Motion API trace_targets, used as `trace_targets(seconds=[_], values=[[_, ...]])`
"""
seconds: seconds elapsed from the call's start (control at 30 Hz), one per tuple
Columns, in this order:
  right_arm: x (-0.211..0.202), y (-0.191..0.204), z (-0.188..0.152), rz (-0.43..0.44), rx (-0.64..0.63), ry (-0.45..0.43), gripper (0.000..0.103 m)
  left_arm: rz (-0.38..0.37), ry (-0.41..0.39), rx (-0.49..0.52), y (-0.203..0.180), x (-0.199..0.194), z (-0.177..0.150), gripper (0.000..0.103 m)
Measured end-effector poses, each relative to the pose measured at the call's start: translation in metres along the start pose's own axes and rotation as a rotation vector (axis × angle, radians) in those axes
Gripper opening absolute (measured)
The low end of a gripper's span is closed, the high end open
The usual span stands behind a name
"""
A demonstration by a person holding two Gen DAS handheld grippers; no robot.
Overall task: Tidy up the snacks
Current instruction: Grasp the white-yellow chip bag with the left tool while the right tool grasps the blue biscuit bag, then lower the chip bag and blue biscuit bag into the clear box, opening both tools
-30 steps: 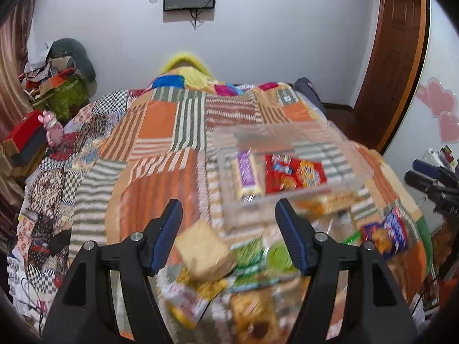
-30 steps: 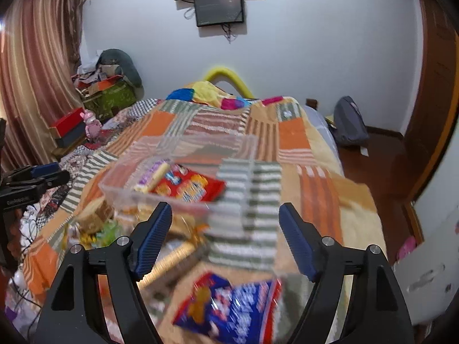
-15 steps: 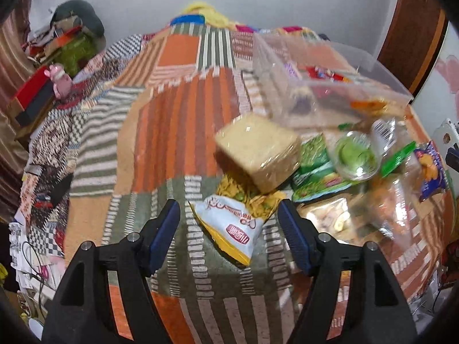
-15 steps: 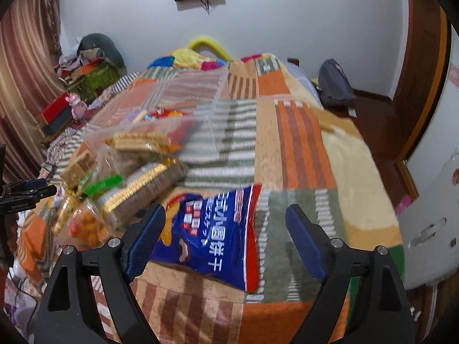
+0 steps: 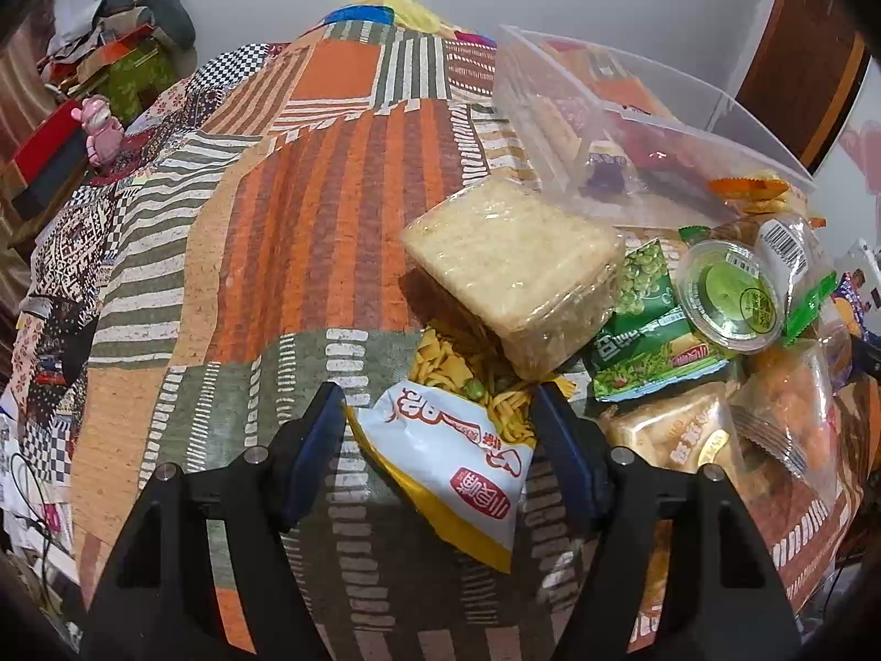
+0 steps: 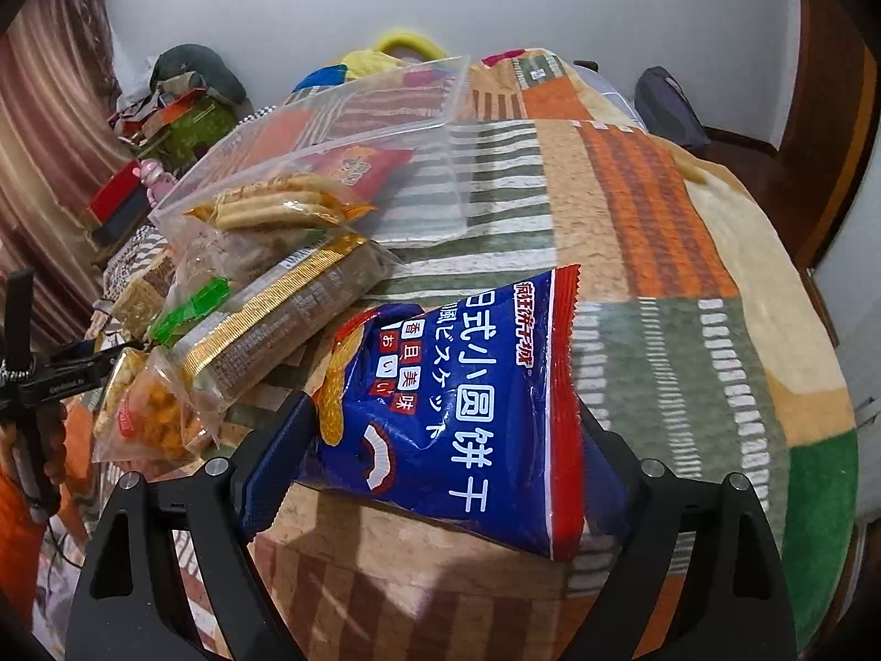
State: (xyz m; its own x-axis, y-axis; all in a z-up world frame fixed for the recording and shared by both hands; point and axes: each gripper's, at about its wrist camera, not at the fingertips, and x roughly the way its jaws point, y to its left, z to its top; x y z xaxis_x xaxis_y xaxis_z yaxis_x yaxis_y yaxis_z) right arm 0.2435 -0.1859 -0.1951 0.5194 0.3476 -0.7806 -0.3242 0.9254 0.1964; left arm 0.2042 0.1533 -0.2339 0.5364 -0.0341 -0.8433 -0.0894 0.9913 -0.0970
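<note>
Snack packs lie heaped on a patchwork blanket [image 5: 308,253] in front of a clear plastic bin [image 5: 661,126]. My left gripper [image 5: 438,418] points down over a white-and-yellow noodle-snack bag [image 5: 451,462]. Its jaws are closing with the bag between them, and the pads do not visibly press it. A pale cracker block [image 5: 512,259] leans just beyond. My right gripper [image 6: 440,429] stands open astride a blue biscuit bag [image 6: 468,396], which hides its right fingertip. The bin [image 6: 385,126] holds a red bag [image 6: 363,165].
A green pea bag [image 5: 644,319], a green-lidded cup [image 5: 727,297] and orange puff bags [image 5: 787,402] crowd the pile. A gold-edged pack [image 6: 286,319] lies left of the blue bag. The bed's edge drops off to the right [image 6: 815,440]. A black stand [image 6: 49,385] sits at the left.
Both grippers have dropped toward the bed and tilted down. The left now straddles the white-and-yellow bag; the right, opened wider, straddles the blue bag.
</note>
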Motion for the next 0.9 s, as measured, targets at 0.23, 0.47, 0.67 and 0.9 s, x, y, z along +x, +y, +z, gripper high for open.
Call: trace_targets(seconds=[0.23,0.47,0.67,0.9], values=[[-0.002,0.003,-0.003,0.027,-0.007,-0.023,0.069,-0.043,0.008,-0.003,-0.006,-0.009,-0.013,0.034],[-0.008,0.006,-0.004,0.029,-0.015,-0.048,0.057,-0.016,-0.004,-0.013,-0.014,-0.033,-0.028,0.024],[-0.019,0.004,-0.005,0.029,-0.007,-0.076,0.055,0.032,-0.044,0.019,-0.022,-0.06,-0.035,0.023],[-0.041,0.001,0.001,0.017,0.003,-0.132,0.055,0.029,-0.117,-0.001,-0.022,-0.091,-0.023,0.023]])
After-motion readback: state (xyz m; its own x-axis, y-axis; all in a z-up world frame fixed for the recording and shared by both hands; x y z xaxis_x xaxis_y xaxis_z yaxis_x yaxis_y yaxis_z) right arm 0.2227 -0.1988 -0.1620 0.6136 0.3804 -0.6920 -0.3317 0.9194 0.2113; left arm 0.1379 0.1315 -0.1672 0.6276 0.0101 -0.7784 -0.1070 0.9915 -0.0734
